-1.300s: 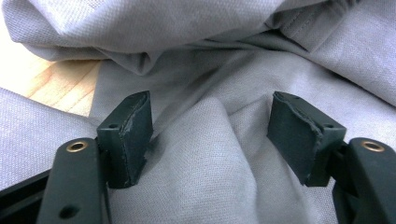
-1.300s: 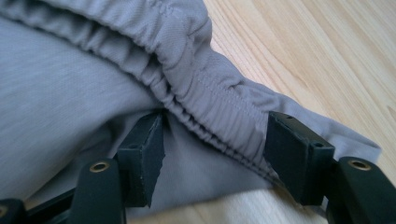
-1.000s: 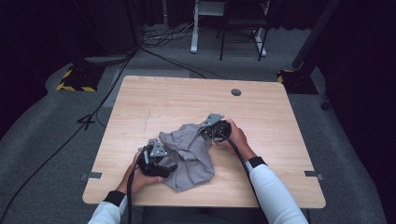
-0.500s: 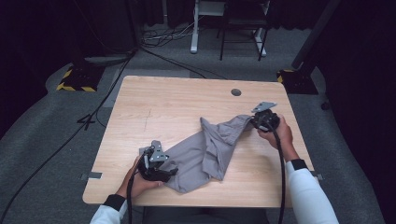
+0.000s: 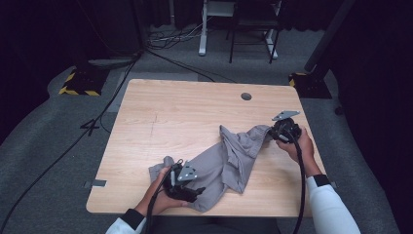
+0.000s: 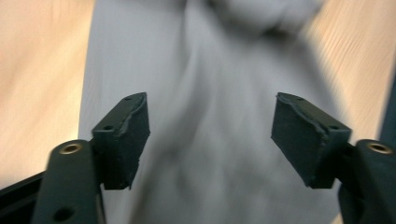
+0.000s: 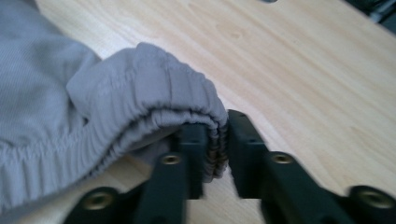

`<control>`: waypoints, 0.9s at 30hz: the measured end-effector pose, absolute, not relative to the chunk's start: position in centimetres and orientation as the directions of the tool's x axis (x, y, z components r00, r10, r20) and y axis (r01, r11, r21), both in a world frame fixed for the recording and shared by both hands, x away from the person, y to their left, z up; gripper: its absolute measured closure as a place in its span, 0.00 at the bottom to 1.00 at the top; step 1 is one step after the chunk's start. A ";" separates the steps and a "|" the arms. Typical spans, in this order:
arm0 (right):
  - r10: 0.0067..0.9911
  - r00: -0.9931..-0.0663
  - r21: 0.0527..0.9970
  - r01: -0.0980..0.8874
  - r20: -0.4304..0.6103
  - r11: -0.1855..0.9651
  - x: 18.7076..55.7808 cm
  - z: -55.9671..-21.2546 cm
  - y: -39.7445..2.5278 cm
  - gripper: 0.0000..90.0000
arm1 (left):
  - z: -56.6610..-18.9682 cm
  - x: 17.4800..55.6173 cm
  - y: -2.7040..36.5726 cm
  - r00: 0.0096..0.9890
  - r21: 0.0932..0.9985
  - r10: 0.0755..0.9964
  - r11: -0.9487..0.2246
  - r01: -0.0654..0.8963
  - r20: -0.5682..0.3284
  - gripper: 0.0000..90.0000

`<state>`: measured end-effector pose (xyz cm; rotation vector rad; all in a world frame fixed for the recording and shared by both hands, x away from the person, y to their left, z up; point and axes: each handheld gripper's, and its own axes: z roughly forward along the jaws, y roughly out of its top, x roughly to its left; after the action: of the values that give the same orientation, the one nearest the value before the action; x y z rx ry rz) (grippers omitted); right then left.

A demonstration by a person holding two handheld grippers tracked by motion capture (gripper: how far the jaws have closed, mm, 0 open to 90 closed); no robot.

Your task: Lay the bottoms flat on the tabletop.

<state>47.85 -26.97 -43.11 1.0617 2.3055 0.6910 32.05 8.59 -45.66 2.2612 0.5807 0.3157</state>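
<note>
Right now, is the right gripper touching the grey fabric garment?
Touching. The right gripper view shows the right gripper with its fingers clamped on the elastic hem of the grey fabric garment, no gap.

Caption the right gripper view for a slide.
Right gripper pinches the grey garment's elastic band over the wooden table.

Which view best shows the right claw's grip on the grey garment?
The right gripper view: the right claw is shut on the grey garment's gathered elastic edge. The high view shows claw and cloth meeting, small. The left gripper view shows blurred cloth between open jaws.
</note>
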 end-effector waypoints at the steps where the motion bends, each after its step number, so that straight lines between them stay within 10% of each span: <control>1: 0.784 -0.577 0.635 0.522 -0.229 0.570 47.8 -43.1 -26.8 0.74 | -44.9 32.4 7.6 0.870 0.753 0.488 -0.599 0.274 0.071 0.30; 7: 0.790 -0.570 0.655 0.512 -0.226 0.556 47.9 -43.7 -27.0 0.54 | -42.9 37.5 1.1 0.883 0.772 0.460 -0.594 0.227 0.095 0.27; 16: 0.768 -0.619 0.677 0.496 -0.162 0.543 47.8 -45.5 -27.8 0.51 | -44.9 43.9 -4.7 0.870 0.688 0.482 -0.666 0.288 0.103 0.26; 27: 0.752 -0.652 0.683 0.506 -0.097 0.526 47.7 -46.4 -29.8 0.39 | -45.2 46.0 -1.7 0.886 0.697 0.459 -0.656 0.291 0.062 0.94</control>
<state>47.73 -29.76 -46.36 1.0358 2.3881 0.8886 46.00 -1.75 -45.16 2.3270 0.5360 0.3015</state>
